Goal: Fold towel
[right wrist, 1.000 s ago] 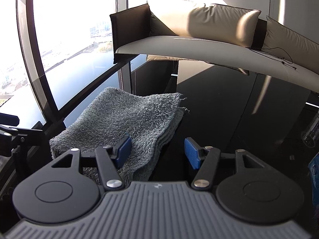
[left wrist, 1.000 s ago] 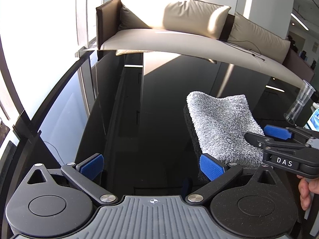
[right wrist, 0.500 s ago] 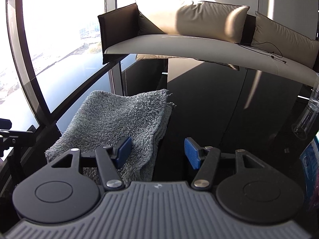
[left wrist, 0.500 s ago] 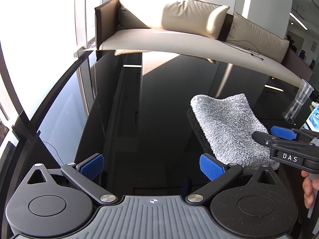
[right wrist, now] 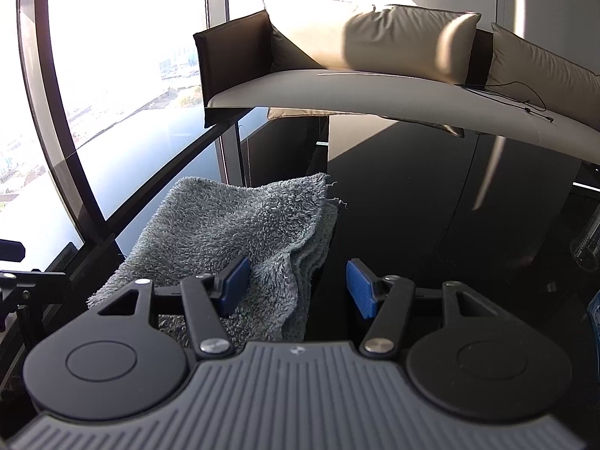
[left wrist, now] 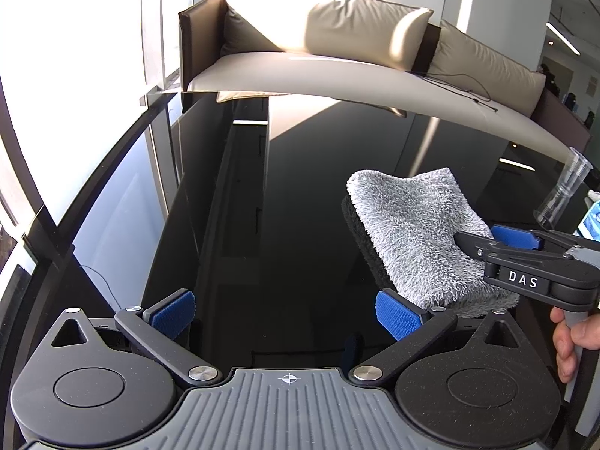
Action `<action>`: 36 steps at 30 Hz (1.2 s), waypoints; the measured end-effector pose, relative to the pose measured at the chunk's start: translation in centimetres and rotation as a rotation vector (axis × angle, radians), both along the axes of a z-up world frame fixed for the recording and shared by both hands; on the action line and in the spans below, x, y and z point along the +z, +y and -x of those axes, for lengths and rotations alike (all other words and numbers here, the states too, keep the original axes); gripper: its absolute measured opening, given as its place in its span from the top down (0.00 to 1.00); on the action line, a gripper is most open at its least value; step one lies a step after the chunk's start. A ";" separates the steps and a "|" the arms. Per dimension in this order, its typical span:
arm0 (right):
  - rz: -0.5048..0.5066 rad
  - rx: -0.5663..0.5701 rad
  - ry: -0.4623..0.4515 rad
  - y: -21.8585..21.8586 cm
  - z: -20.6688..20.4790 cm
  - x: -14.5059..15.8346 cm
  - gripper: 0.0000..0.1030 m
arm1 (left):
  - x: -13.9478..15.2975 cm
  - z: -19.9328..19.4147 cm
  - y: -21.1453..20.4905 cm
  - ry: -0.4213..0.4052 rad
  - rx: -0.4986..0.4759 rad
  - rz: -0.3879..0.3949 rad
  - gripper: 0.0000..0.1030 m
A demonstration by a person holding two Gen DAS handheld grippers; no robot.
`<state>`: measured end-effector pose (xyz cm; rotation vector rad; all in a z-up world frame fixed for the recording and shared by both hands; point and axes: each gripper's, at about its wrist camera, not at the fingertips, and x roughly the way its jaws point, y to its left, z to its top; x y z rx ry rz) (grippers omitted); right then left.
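A folded grey fluffy towel (left wrist: pixel 416 236) lies on the glossy black table (left wrist: pixel 262 225), to the right in the left wrist view. My left gripper (left wrist: pixel 287 317) is open and holds nothing; its right pad sits just short of the towel's near corner. My right gripper (left wrist: pixel 487 238) comes in from the right over the towel's right edge, with a hand (left wrist: pixel 570 337) on its handle. In the right wrist view the right gripper (right wrist: pixel 298 287) is open. Its left pad hovers over the towel (right wrist: pixel 232 225), and the towel's stacked right edge lies between the jaws, unpinched.
A beige sofa (left wrist: pixel 337 75) with cushions stands beyond the table's far edge. Tall windows (right wrist: pixel 112 75) run along the left. A clear plastic cup (left wrist: pixel 566 191) and a blue-and-white item (left wrist: pixel 592 221) stand at the right edge. Part of the left gripper (right wrist: pixel 15 273) shows at far left.
The right gripper has wavered slightly sideways by the towel's edge. The towel and the left gripper have not moved, and both grippers stay open.
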<state>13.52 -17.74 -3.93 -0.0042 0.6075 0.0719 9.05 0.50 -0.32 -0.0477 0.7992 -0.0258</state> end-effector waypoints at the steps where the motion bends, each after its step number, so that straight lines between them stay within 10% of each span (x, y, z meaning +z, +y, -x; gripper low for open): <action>1: 0.001 0.003 -0.001 0.2 -0.1 0.0 0.41 | 0.0 0.0 -0.1 0.000 0.000 -0.003 0.01; 36: -0.017 -0.114 -0.040 -2.4 2.7 1.2 0.37 | 0.3 0.5 0.1 -0.022 0.035 -0.001 0.01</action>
